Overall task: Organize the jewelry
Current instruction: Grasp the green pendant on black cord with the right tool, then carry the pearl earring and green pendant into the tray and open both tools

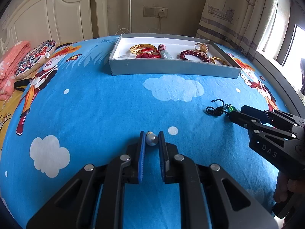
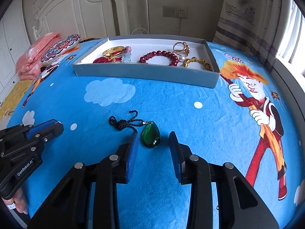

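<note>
A small grey pearl with a gold cap (image 1: 152, 140) sits on the blue cartoon bedsheet, and my left gripper (image 1: 151, 133) is shut on it. A green teardrop pendant (image 2: 150, 136) on a knotted black cord (image 2: 124, 123) lies between the fingers of my right gripper (image 2: 154, 134), which stands open with neither pad touching the stone. In the left wrist view the right gripper (image 1: 236, 112) is at the right, with the black cord (image 1: 215, 110) at its tips. The grey jewelry box (image 2: 144, 74) lies beyond, holding a red bead bracelet (image 2: 160, 54), a gold bangle (image 2: 113, 50) and a ring (image 2: 181, 47).
My left gripper (image 2: 56, 126) shows at the left edge of the right wrist view. A patterned cushion (image 1: 36, 57) and a folded pink blanket (image 1: 11, 64) lie at the far left by the white headboard. A curtain (image 1: 238, 9) and a window flank the bed's right edge.
</note>
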